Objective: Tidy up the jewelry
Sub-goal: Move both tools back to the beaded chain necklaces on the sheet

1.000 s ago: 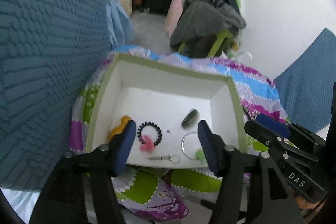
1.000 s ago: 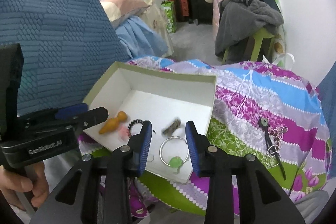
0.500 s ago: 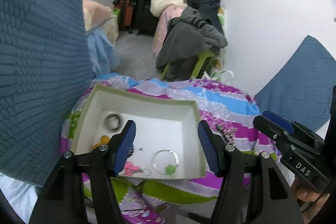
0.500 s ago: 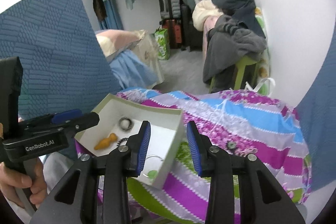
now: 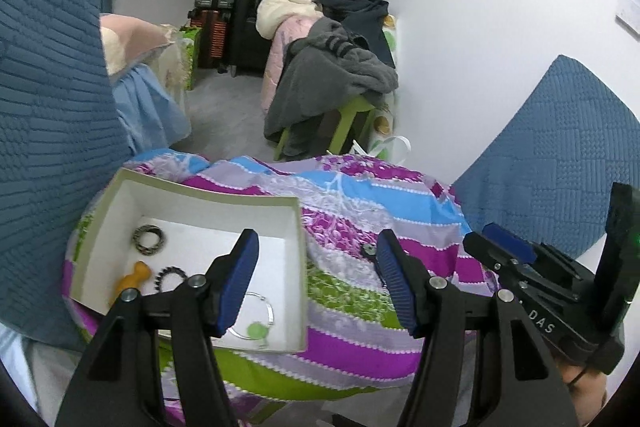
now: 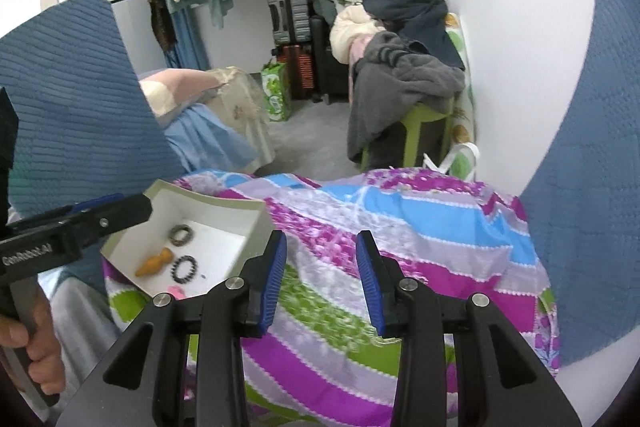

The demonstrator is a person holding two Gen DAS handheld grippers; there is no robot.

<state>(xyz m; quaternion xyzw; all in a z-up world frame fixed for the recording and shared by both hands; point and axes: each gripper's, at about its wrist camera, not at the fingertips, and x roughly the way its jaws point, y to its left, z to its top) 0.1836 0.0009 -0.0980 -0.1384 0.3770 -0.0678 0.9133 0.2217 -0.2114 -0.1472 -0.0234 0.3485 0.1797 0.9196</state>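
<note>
A: Where is the jewelry?

B: Most of it lies in the open white cardboard box with olive-green rim (image 5: 192,191), at the left edge of the striped purple, blue and green quilt (image 5: 360,315). Inside: a dark patterned ring-shaped bangle (image 5: 149,239), an orange pear-shaped piece (image 5: 132,281), a black beaded bracelet (image 6: 185,268) and a thin silver hoop with a green charm (image 5: 256,325).

A: And the grippers?

B: The left gripper (image 5: 316,283) hangs over the box's right wall, jaws apart and empty. The right gripper (image 6: 321,279) is above bare quilt, jaws narrower, also apart with nothing between them.
</note>
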